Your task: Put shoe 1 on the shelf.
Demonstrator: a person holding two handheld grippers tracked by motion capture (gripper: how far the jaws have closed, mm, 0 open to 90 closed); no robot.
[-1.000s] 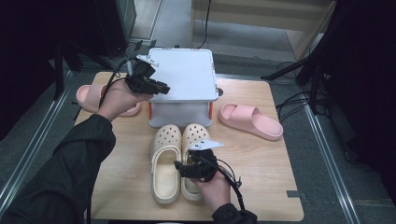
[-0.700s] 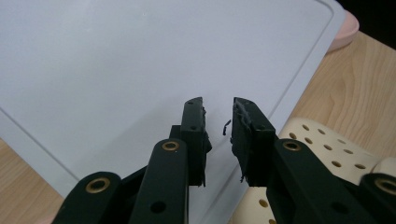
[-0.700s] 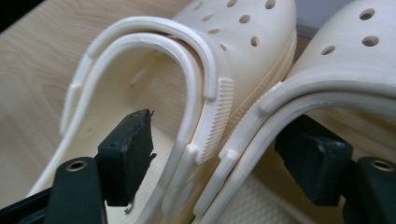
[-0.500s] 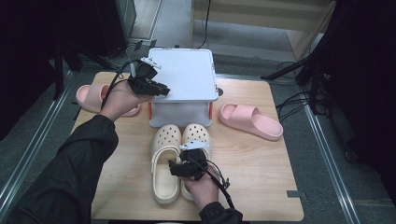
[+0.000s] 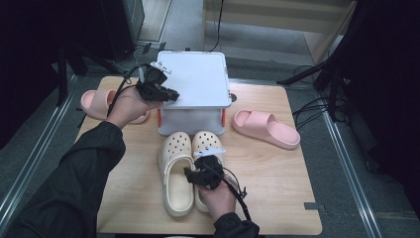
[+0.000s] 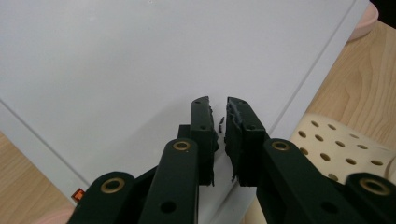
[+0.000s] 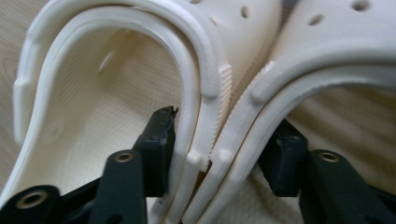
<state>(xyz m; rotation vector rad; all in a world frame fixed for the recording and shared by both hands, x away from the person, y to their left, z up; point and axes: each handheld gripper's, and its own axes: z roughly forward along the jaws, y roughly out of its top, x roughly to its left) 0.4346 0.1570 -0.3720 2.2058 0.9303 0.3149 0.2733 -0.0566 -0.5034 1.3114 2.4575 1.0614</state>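
Near the table's (image 5: 277, 208) front edge, your right gripper (image 7: 217, 154) has been closing on both cream clogs (image 5: 190, 171), pinching their inner sides together for one lift. Farther back, your left gripper (image 6: 220, 122), nearly shut and empty, rests on the white shelf (image 5: 198, 82).

Cream clogs (image 5: 184, 173) dotted with small holes, pink slides (image 5: 265, 128), a white stand (image 5: 194, 79) with orange posts, a pale wood-grain counter (image 5: 277, 198).
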